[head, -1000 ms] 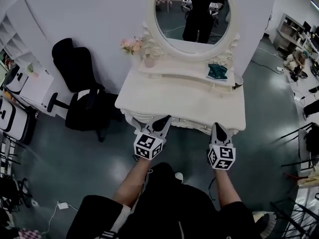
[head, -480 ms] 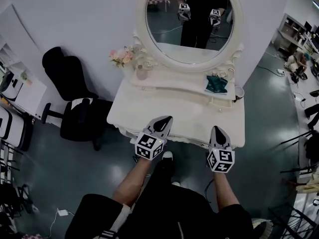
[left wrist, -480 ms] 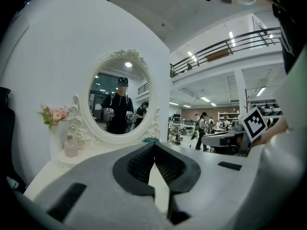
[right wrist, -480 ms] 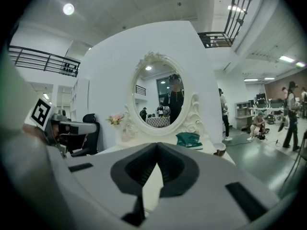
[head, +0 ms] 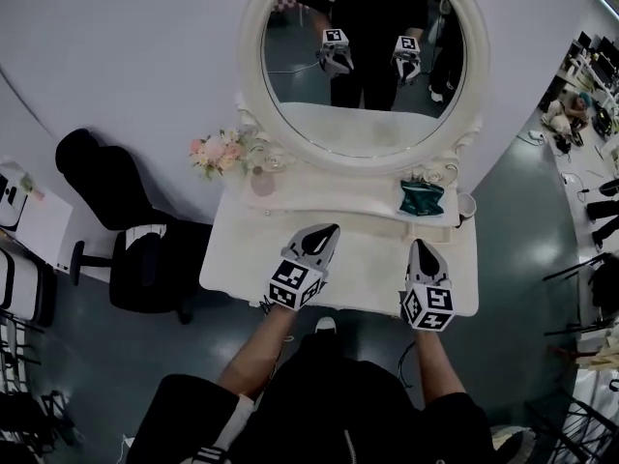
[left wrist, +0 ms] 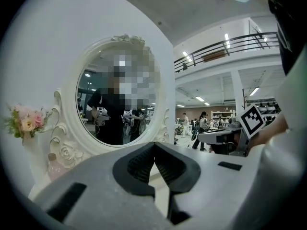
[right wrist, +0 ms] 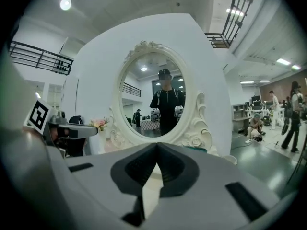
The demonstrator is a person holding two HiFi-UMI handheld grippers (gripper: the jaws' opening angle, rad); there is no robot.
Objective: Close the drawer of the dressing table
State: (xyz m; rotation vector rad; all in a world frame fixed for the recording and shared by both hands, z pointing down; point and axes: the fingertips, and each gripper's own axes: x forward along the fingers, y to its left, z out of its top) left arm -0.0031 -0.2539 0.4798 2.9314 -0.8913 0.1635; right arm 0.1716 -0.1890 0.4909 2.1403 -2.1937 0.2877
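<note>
The white dressing table (head: 372,264) stands against the wall under its oval mirror (head: 363,66). My left gripper (head: 326,230) and right gripper (head: 422,246) hover side by side over the front half of the tabletop, both pointing at the mirror. Each is shut with nothing between its jaws, as the left gripper view (left wrist: 154,145) and the right gripper view (right wrist: 157,146) show. The drawer front is hidden below the table's front edge and behind my arms. The mirror reflects the person and both grippers.
A vase of pink flowers (head: 221,153) stands at the table's back left, with a green bundle (head: 422,197) and a white cup (head: 468,204) at the back right on the raised shelf (head: 329,196). A black office chair (head: 126,240) is left of the table.
Both grippers have moved forward together, from the table's front edge to over the tabletop. The table and mirror have come closer in view, and the ornate front edge has dropped out of sight.
</note>
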